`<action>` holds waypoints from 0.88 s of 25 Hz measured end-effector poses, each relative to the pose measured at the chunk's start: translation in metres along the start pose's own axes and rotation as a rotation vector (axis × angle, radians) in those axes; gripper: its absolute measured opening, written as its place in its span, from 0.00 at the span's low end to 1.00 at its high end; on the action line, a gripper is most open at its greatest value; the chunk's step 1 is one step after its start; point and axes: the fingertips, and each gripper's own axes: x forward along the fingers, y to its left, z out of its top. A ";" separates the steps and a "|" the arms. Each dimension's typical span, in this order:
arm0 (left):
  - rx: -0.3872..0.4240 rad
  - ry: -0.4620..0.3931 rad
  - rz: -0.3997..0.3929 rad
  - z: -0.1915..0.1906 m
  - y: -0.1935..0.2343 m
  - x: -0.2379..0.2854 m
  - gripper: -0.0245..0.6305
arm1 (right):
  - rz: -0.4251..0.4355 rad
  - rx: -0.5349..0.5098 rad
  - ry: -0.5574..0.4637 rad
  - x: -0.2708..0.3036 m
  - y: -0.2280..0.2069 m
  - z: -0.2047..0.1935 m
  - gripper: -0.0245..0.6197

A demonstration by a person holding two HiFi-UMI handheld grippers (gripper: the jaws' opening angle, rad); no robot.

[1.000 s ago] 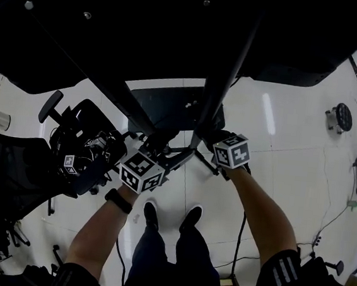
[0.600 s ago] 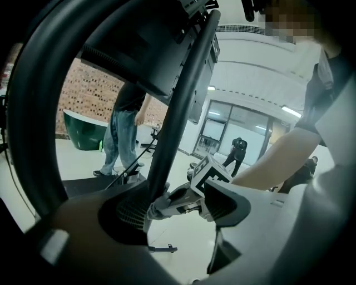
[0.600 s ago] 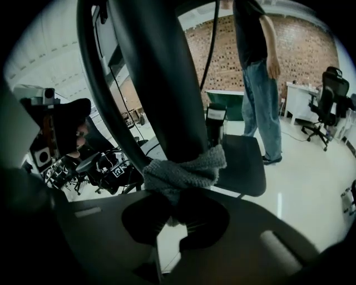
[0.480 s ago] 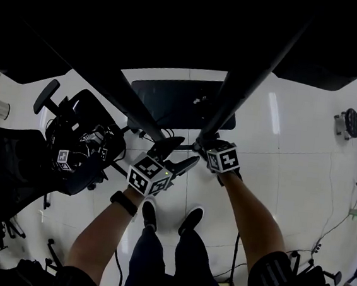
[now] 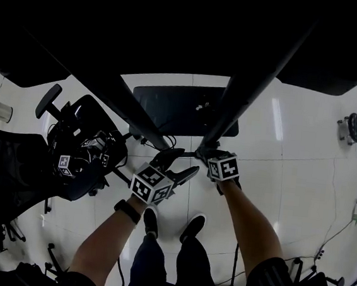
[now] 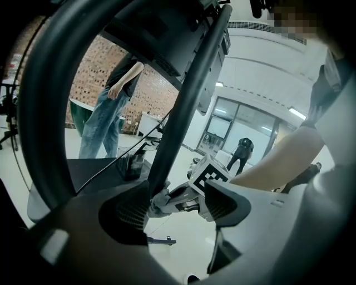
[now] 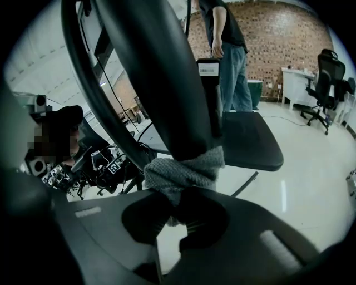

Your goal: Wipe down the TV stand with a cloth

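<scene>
The TV stand's black right pole [image 5: 252, 77] slopes down to a black base plate [image 5: 163, 103] on the white floor, and a left pole [image 5: 105, 87] runs beside it. In the right gripper view a grey knitted cloth [image 7: 183, 170] is pressed around the pole [image 7: 161, 83] just above the jaws. My right gripper [image 7: 177, 214] is shut on that cloth, low on the pole [image 5: 206, 150]. My left gripper [image 6: 178, 209] stands open just left of it [image 5: 177, 164], holding nothing. The left gripper view shows the pole [image 6: 189, 100] and the cloth [image 6: 159, 199] beyond its jaws.
A black office chair [image 5: 79, 151] with gear on it stands on the left, and cables lie on the floor. A person in jeans [image 7: 229, 61] stands behind the base plate. My own shoes [image 5: 151, 222] are right below the grippers. A round device [image 5: 351, 127] sits far right.
Both grippers sit a little lower in the head view than a second ago. The right gripper keeps the cloth against the foot of the pole.
</scene>
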 end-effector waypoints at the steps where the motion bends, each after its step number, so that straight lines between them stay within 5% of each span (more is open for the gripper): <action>1: 0.003 -0.001 0.000 0.002 -0.003 -0.003 0.55 | 0.012 0.005 -0.007 -0.006 0.005 0.000 0.09; 7: 0.022 -0.046 -0.007 0.026 -0.050 -0.040 0.55 | 0.142 0.070 -0.169 -0.082 0.059 0.018 0.09; 18: 0.117 -0.260 0.078 0.113 -0.158 -0.180 0.54 | 0.226 -0.182 -0.448 -0.305 0.183 0.055 0.09; 22: 0.181 -0.309 0.087 0.124 -0.194 -0.231 0.54 | 0.227 -0.188 -0.551 -0.372 0.225 0.057 0.09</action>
